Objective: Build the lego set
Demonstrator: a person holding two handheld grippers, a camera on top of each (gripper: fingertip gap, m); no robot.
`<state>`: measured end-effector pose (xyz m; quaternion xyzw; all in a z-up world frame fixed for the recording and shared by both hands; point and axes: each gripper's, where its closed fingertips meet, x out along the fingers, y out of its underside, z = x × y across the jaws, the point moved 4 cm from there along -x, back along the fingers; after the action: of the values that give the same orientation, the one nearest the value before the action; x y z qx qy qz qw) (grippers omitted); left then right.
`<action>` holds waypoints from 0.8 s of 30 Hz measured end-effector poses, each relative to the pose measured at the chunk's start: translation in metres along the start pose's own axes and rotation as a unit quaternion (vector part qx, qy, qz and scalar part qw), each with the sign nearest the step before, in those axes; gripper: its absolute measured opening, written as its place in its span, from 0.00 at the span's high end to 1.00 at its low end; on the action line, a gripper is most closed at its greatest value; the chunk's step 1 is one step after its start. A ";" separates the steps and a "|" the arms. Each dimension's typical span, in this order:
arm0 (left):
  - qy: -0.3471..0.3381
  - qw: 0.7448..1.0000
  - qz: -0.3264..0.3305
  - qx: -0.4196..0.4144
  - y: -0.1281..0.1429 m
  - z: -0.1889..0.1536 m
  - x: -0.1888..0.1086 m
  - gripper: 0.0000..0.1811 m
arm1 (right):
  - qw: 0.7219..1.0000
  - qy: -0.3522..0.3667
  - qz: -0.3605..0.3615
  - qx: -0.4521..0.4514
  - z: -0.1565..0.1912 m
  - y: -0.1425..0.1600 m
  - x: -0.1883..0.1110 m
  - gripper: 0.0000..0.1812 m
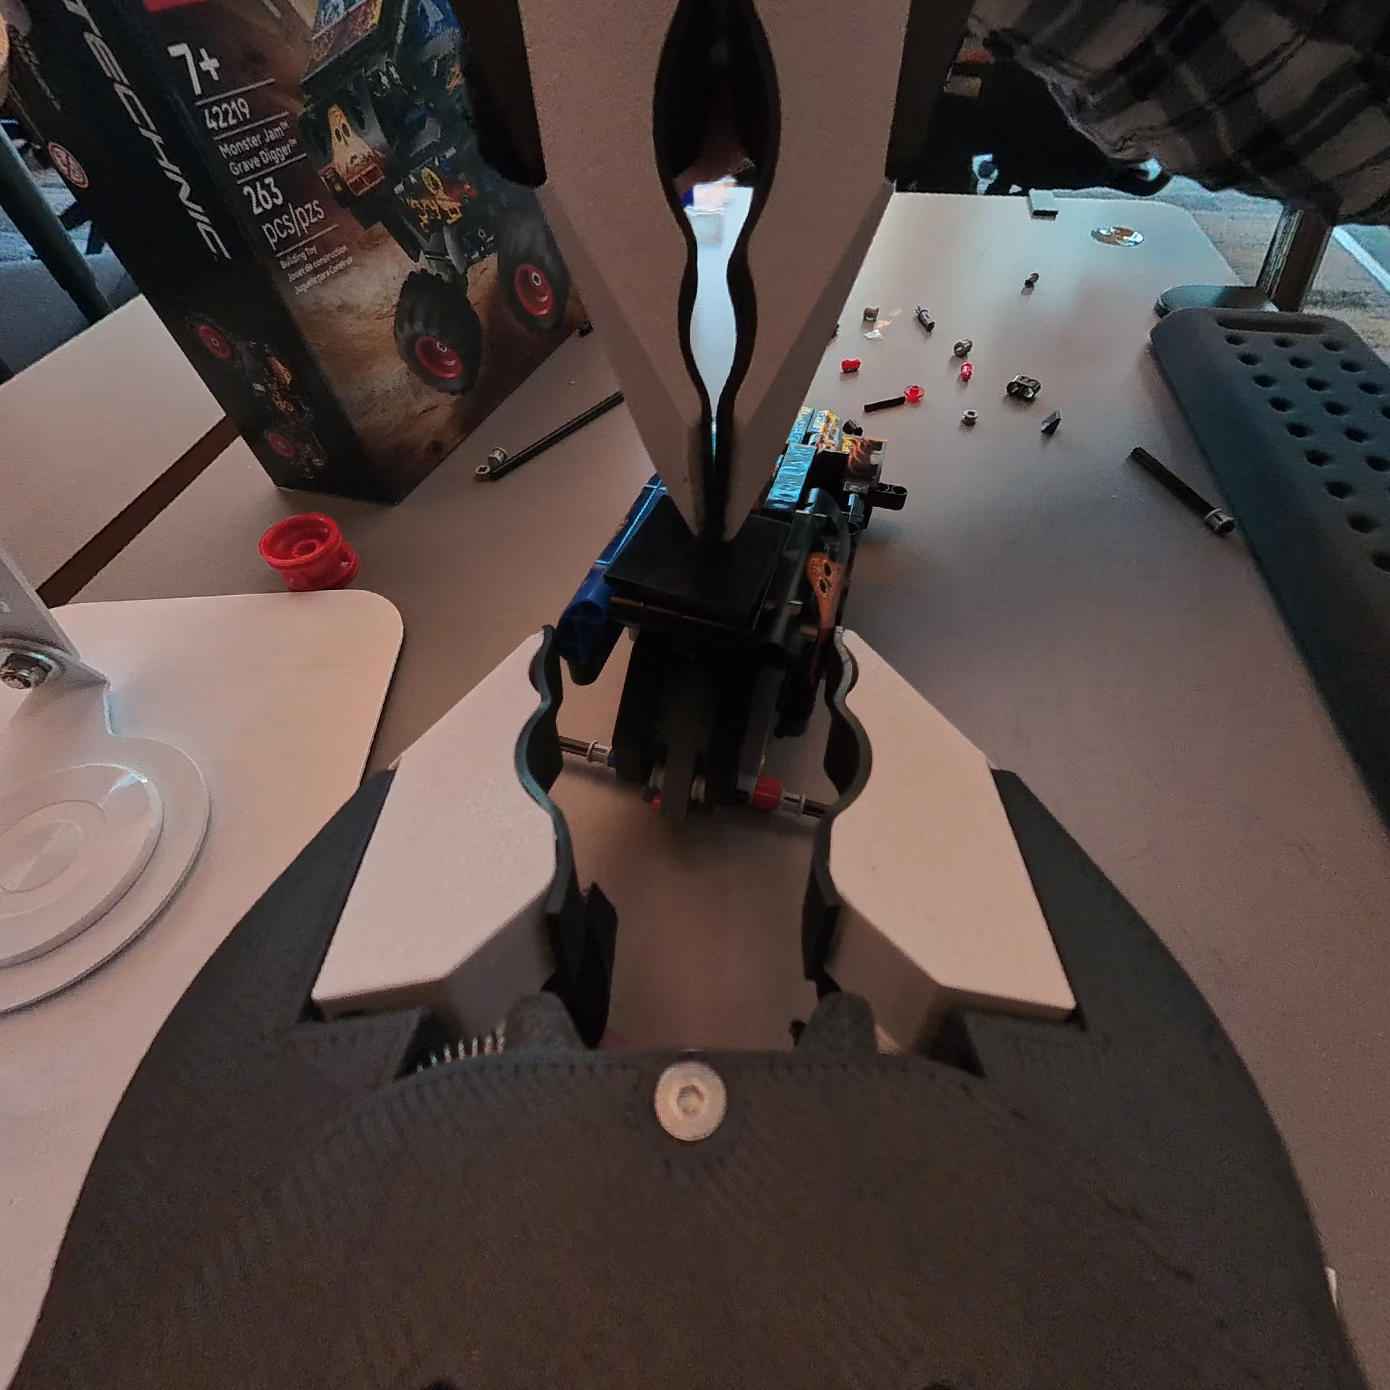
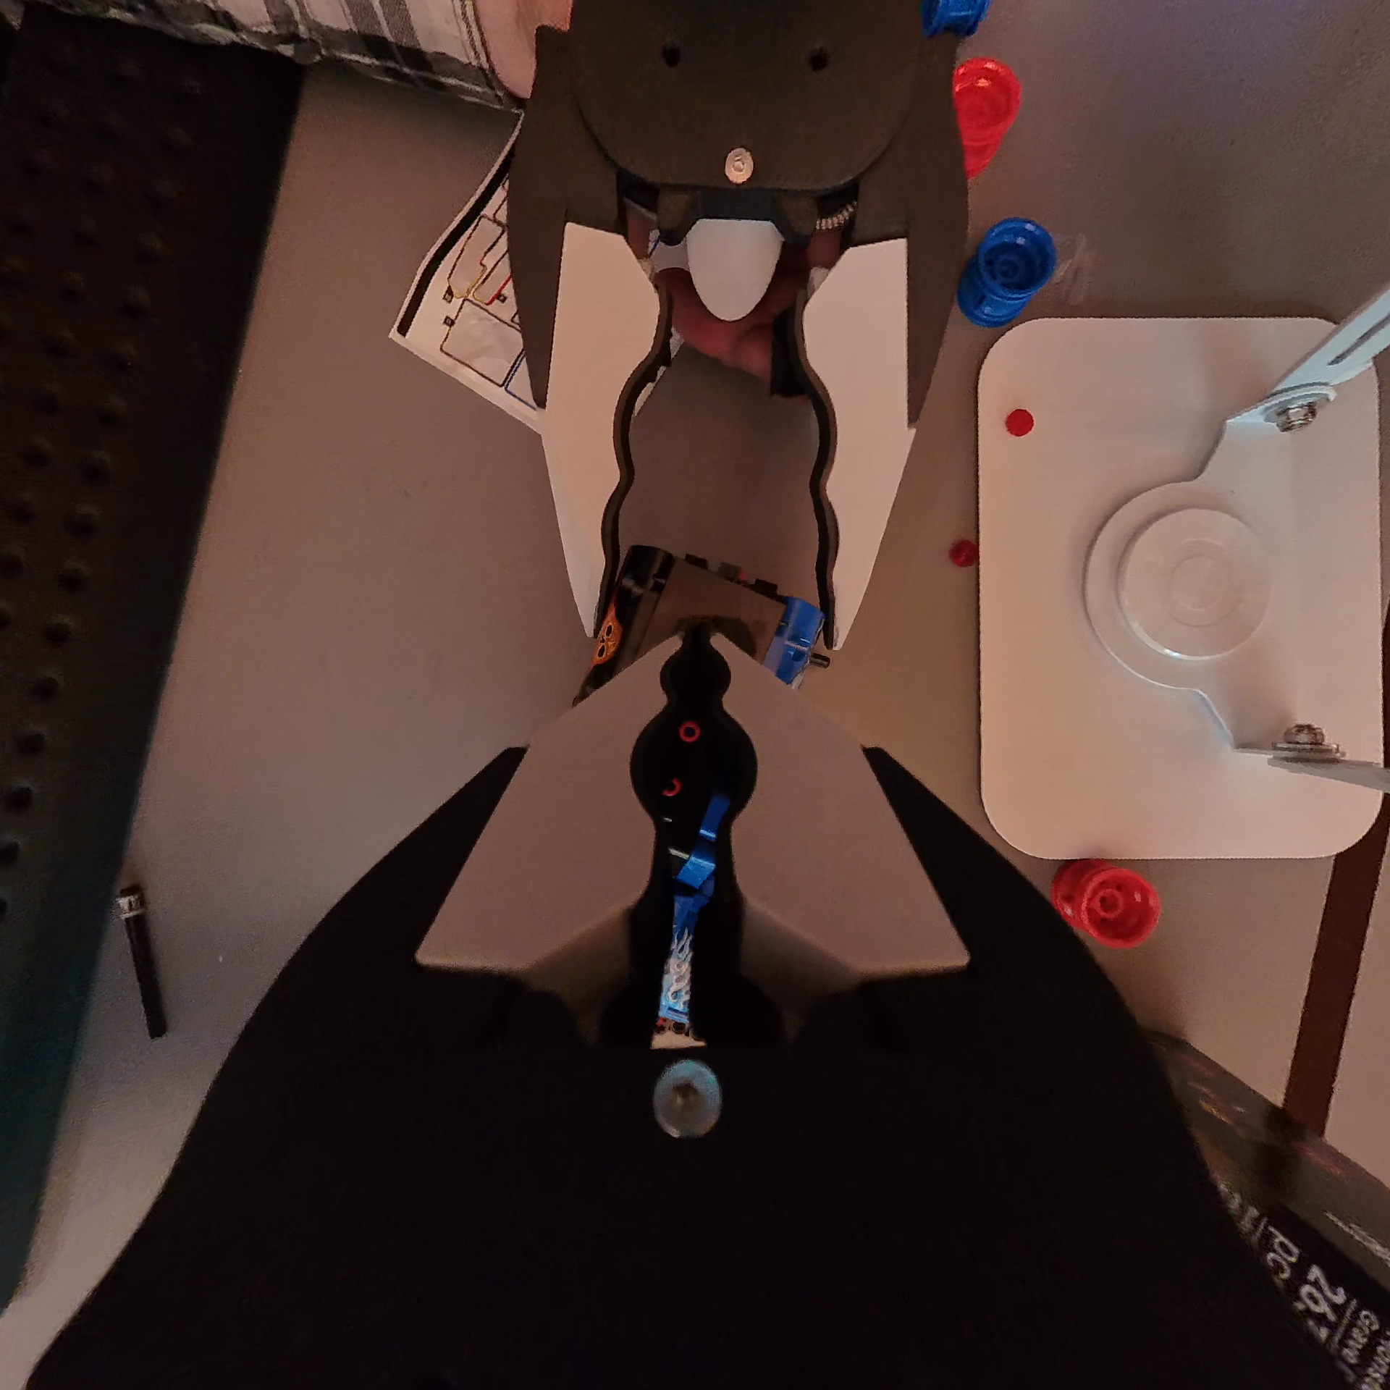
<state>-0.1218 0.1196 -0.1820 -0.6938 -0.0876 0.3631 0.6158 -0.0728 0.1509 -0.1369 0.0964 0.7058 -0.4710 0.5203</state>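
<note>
Fingers of my left gripper (image 1: 696,654) are spread wide, one on each side of the truck model (image 1: 722,602), tips beside its flanks near the cab end; can't tell if the pads actually touch. My right gripper (image 1: 711,519) comes in from the far side w/ fingers pressed nearly together, tips down on the black roof panel (image 1: 699,575). Can't tell whether anything sits between those tips.

The model stands on the grey table (image 1: 1015,677), mid-frame btw the two grippers: black body, blue side, flame stickers, bare axle ends w/ no wheels on.

Farther out in the left wrist view: red wheel hub (image 1: 308,553) to the left of the model, well apart, next to the set's box (image 1: 316,248), which stands upright. Small loose parts (image 1: 963,368) scattered beyond the model on the right, plus a long black axle (image 1: 1181,489) by a dark perforated mat (image 1: 1294,466). White base plate (image 1: 248,699) at near left.

Right wrist view adds a blue wheel hub (image 2: 1004,271) and another red hub (image 2: 985,113) behind the left gripper, an instruction sheet (image 2: 474,323) partly under it, a plaid sleeve (image 2: 338,30) at the top.
</note>
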 end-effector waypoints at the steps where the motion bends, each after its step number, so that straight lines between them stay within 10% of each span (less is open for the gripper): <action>1: -0.001 1.000 0.001 0.002 0.000 0.000 0.000 0.62 | 1.000 -0.002 0.004 -0.007 0.000 0.000 0.000 1.00; 12: 0.011 1.000 -0.003 -0.017 -0.002 -0.002 -0.005 0.60 | 0.997 -0.030 0.051 -0.052 -0.005 0.000 -0.001 1.00; 24: 0.060 0.947 -0.059 -0.311 -0.012 0.015 -0.021 0.71 | 0.998 0.016 -0.008 -0.068 0.000 0.004 -0.002 1.00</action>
<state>-0.1418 0.1223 -0.1621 -0.8648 -0.2000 0.2387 0.3939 -0.0701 0.1536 -0.1377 0.0626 0.7452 -0.4250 0.5101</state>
